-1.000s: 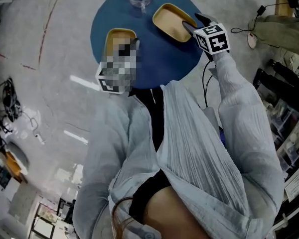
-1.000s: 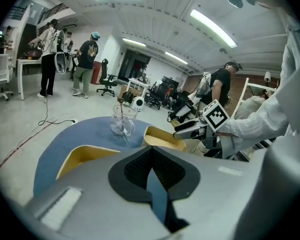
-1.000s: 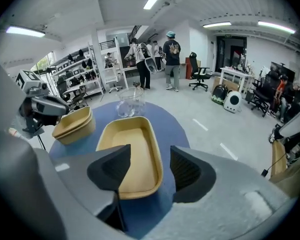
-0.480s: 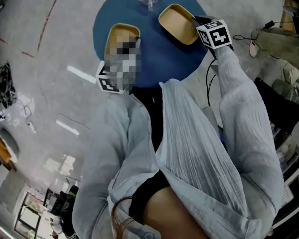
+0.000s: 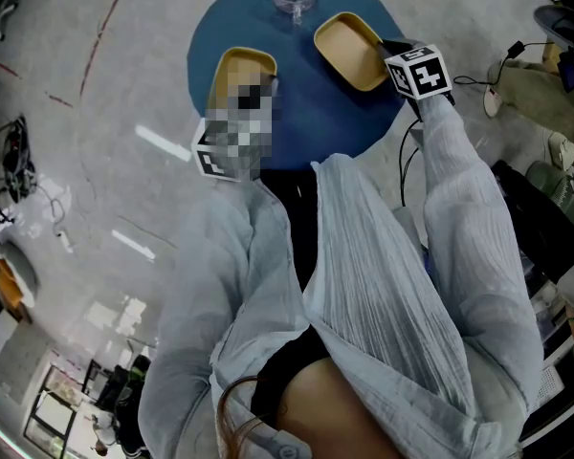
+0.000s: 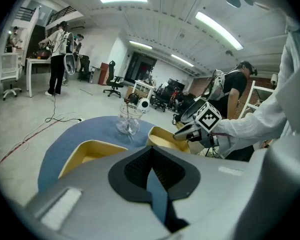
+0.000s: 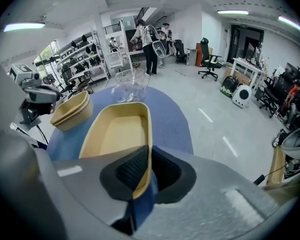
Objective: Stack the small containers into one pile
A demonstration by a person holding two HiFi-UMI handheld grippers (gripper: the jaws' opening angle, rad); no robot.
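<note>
With the fingers (image 7: pixel 129 170) of the right gripper (image 7: pixel 147 154), pinched the near rim of the right yellow container (image 7: pixel 117 134), the thin wall between the two pads; had just been closing them on it. Gripped at the rim probably because such a shallow container offers no other hold, and because a grip at one end leaves the bottom free to go down into another container. Held the left gripper (image 6: pixel 151 151) with fingers pressed together and nothing between them, just above the near end of the left yellow container (image 6: pixel 85 154), perhaps to steady it as base of the pile. Set apart on the round blue bench (image 5: pixel 306 113), both containers, so no pile yet. Found nothing inside the pinched container. Saw the left one also bare inside, but with a doubled rim, maybe two already nested. Behind them, noted a clear glass cup (image 7: pixel 131 86), apparently empty.
</note>
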